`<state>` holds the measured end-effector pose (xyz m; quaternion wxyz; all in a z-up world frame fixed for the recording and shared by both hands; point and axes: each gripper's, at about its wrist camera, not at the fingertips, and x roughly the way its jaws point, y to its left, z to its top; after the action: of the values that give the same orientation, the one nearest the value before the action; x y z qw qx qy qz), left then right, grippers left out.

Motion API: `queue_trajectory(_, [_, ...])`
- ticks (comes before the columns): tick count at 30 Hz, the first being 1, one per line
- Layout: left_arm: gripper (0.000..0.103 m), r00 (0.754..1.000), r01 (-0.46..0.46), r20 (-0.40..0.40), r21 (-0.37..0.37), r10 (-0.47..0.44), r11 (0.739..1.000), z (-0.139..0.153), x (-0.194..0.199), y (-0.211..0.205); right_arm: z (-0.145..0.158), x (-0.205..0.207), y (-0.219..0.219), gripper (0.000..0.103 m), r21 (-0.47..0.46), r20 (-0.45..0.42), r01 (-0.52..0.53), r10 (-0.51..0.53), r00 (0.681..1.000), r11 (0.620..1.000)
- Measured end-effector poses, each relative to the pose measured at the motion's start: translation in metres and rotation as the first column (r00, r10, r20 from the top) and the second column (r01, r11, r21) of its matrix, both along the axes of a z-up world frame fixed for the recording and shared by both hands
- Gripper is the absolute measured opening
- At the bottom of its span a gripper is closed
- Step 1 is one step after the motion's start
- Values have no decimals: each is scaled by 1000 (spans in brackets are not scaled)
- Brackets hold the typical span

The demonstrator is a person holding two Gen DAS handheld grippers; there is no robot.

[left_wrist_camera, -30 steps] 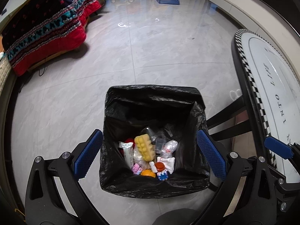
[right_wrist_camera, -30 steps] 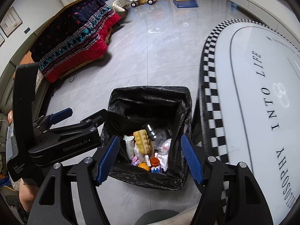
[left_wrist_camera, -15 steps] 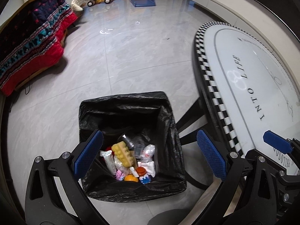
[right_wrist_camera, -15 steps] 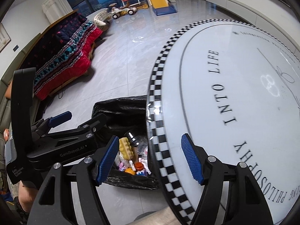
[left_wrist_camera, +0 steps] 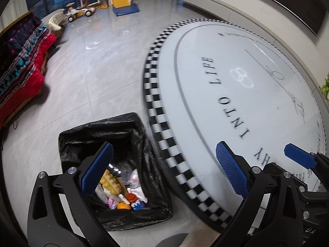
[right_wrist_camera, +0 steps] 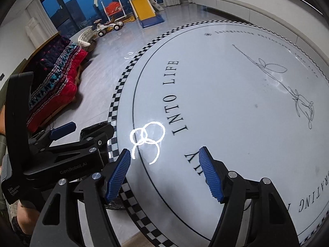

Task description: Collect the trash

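Far left of the left jaws, a red patterned blanket (left_wrist_camera: 22,61) slumped along the floor edge. Beneath and just beyond the left jaws' left pad, the black-lined trash bin (left_wrist_camera: 98,131) on the grey floor, mouth open. Inside it, collected trash (left_wrist_camera: 123,191): a yellow ridged piece, an orange cap, crumpled white wrappers, something clear. Plenty banked already, by the look of it.

Left gripper (left_wrist_camera: 164,168) spread wide, jaws well apart, nothing between the pads. Left pad over the bin, right pad over the checkered rim of the round counter (left_wrist_camera: 236,65).

Across to the right gripper (right_wrist_camera: 164,170): jaws equally wide, gripping nothing, hanging over the white counter near the lettering. Left of those jaws, the body of the left gripper; beyond it, the blanket and a toy slide (right_wrist_camera: 144,8) by the window.

Ahead of and right of the right jaws, only printed text, a line drawing and a bright lamp reflection on the counter. No loose rubbish to be seen on the visible surface or floor.

Verdict: collecting looks close to finished, possibly complete. Left to do, at a guess: a sweep of the hidden near edge and far side for stragglers, perhaps closing up the bag.
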<state>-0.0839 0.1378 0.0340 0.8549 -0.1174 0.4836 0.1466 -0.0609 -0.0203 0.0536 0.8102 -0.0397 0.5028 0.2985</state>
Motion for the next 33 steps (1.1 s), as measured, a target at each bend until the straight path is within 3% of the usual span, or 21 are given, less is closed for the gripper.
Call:
queue_trajectory(13, [97,984,181,5,11,-181,984,-2,48,-89,-14,25,-93,73,-3,-5,194,-194,981,981])
queue_trajectory(24, [97,963,268,-6,46,-268,962,-20,83,-147,-39,44,-167,73,-32,5,357,-357,934,934])
queue_trajectory(28, [97,958,288,-7,58,-288,956,-28,92,-159,-53,50,-181,73,-65,16,396,-396,918,916])
queue_trajectory(33, [97,949,314,-6,73,-315,947,-32,98,-173,-55,57,-186,76,-84,93,420,-412,906,904])
